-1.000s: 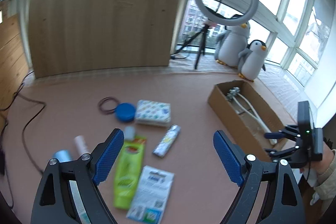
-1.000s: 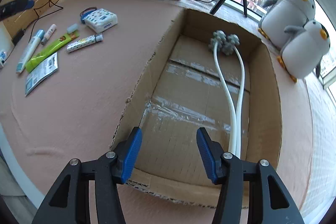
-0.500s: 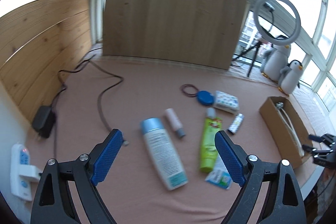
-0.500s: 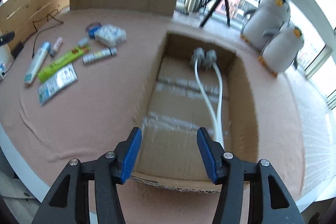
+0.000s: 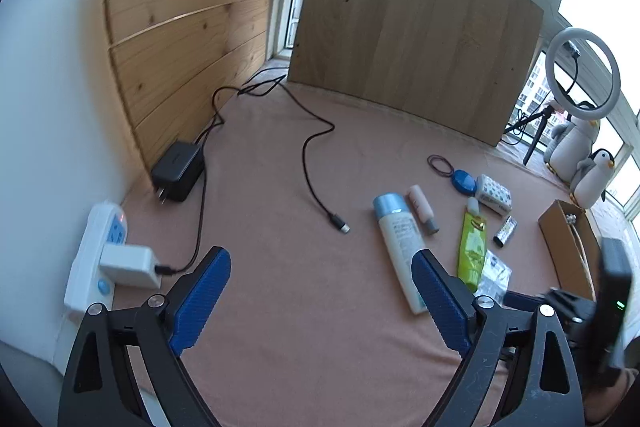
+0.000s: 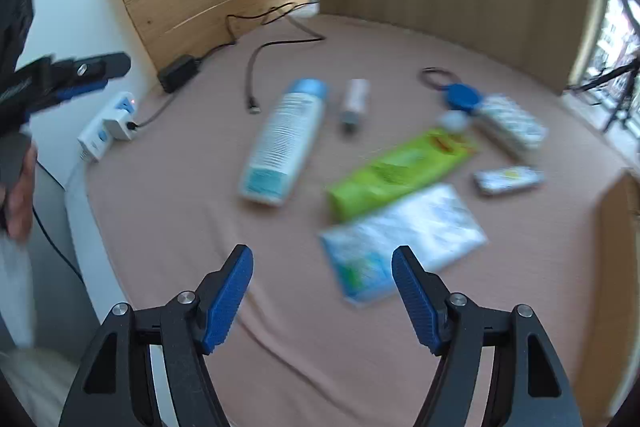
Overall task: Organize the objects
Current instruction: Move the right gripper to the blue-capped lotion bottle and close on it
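Note:
Loose toiletries lie on the pink cloth: a white bottle with a blue cap (image 5: 400,247), a green tube (image 5: 474,247), a white sachet (image 5: 496,275), a small pink tube (image 5: 422,205), a short patterned tube (image 5: 505,231), a blue round lid (image 5: 464,181) and a tissue pack (image 5: 494,193). My left gripper (image 5: 320,275) is open and empty, low over bare cloth left of the bottle. In the blurred right wrist view my right gripper (image 6: 322,267) is open and empty, just short of the sachet (image 6: 404,239) and the green tube (image 6: 400,171).
A cardboard box (image 5: 568,255) holding white cables stands at the far right. A power strip (image 5: 98,259), a black adapter (image 5: 178,171) and a loose cable (image 5: 316,171) occupy the left. Wooden boards line the back, with a ring light (image 5: 582,75) and toy penguins (image 5: 592,175) beyond.
The left gripper drew back and turned left, bringing the power strip and adapter into view. The right gripper swung left from above the box to above the loose items. Both stayed open.

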`<state>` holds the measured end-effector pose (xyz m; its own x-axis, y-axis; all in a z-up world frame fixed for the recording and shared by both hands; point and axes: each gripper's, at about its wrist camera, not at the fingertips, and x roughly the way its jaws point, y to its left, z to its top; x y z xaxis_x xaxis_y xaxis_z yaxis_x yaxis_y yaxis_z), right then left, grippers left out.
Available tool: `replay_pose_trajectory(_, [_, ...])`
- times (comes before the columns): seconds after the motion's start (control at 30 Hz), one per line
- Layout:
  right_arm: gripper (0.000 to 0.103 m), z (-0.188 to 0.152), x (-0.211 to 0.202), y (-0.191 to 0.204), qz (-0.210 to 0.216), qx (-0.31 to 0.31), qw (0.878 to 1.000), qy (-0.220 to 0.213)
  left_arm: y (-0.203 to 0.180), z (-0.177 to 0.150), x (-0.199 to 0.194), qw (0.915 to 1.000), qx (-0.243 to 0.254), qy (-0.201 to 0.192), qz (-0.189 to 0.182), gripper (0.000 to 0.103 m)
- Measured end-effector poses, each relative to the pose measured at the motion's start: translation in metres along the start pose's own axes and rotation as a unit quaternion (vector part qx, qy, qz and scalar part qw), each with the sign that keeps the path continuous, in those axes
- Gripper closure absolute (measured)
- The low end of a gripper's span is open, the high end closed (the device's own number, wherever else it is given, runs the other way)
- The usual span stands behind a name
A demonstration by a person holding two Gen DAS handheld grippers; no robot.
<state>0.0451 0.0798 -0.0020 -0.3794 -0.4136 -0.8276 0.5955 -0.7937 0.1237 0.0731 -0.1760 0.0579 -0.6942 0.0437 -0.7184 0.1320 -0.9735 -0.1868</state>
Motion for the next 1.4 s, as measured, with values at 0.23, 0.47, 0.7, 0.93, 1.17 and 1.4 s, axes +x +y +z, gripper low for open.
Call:
replay_pose_trajectory(0.23, [0.035, 0.041, 0.059, 0.025, -0.007, 0.026, 1.0, 0.016, 0.023, -0.023, -0.007, 0.9995, -0.028, 0.01, 0.009, 0.009])
replay_pose_trajectory(0.47, [0.063, 0.042, 0.063, 0.021, -0.028, 0.003, 0.999, 0.022, 0.035, -0.024, 0.0, 0.9988, -0.046, 0.012, 0.009, 0.009])
replay_pose_trajectory(0.7, [0.063, -0.001, 0.038, 0.029, -0.013, -0.053, 0.998, 0.025, 0.0, -0.024, 0.042, 0.9969, -0.031, 0.06, -0.041, 0.009])
replay_pose_trajectory(0.93, [0.063, -0.055, 0.007, 0.046, -0.007, -0.109, 0.994, 0.024, -0.058, -0.048, 0.088, 0.9861, -0.012, 0.142, -0.086, 0.009])
replay_pose_trajectory(1.17, [0.06, -0.068, 0.001, 0.045, -0.015, -0.105, 0.994, -0.002, -0.096, -0.061, 0.111, 0.985, 0.019, 0.164, -0.051, 0.009])
replay_pose_trajectory(1.4, [0.066, -0.069, -0.001, 0.046, -0.018, -0.107, 0.994, -0.006, -0.112, -0.065, 0.112, 0.9872, 0.066, 0.143, -0.024, 0.027])
